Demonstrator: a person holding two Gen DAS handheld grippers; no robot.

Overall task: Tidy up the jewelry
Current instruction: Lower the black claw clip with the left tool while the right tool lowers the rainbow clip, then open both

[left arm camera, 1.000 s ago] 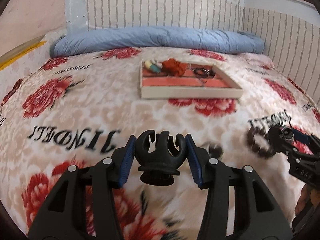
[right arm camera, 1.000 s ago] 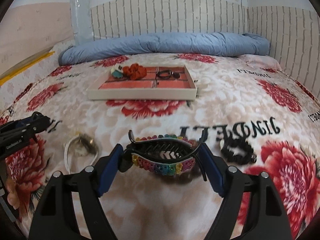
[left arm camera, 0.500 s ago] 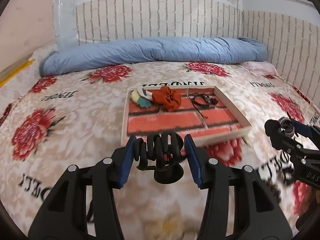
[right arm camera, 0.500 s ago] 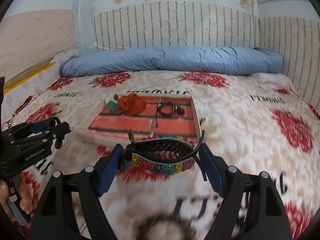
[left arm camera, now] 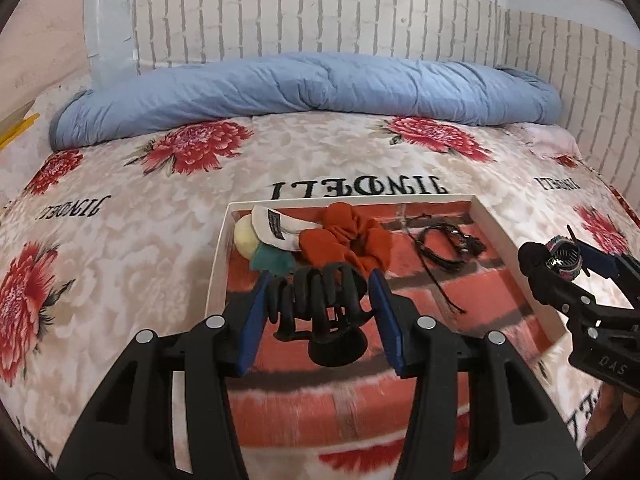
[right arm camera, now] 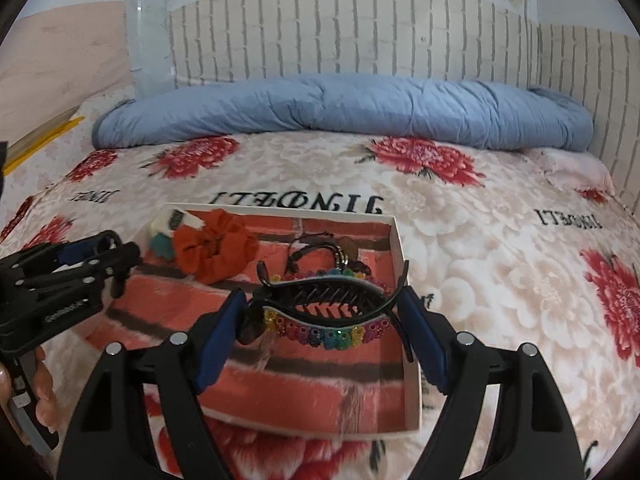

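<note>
My left gripper (left arm camera: pixel 318 304) is shut on a black claw hair clip (left arm camera: pixel 320 312) and holds it over the near left part of the white tray (left arm camera: pixel 218 256) with a brick-pattern floor. My right gripper (right arm camera: pixel 324 314) is shut on a long black hair clip with rainbow beads (right arm camera: pixel 328 312), over the tray's right half (right arm camera: pixel 400 236). In the tray lie an orange scrunchie (left arm camera: pixel 348 240), a white and teal hair tie (left arm camera: pixel 268 236) and black cord bracelets (left arm camera: pixel 444 246). The right gripper also shows in the left wrist view (left arm camera: pixel 560 254), the left gripper in the right wrist view (right arm camera: pixel 100 254).
The tray lies on a bed with a floral blanket (left arm camera: pixel 120 240). A rolled blue duvet (left arm camera: pixel 304 84) lies along the far side against a brick-pattern wall (left arm camera: pixel 320 12).
Both grippers have risen from the blanket and moved forward over the tray, each still holding its clip. The loose items on the blanket have dropped out of view.
</note>
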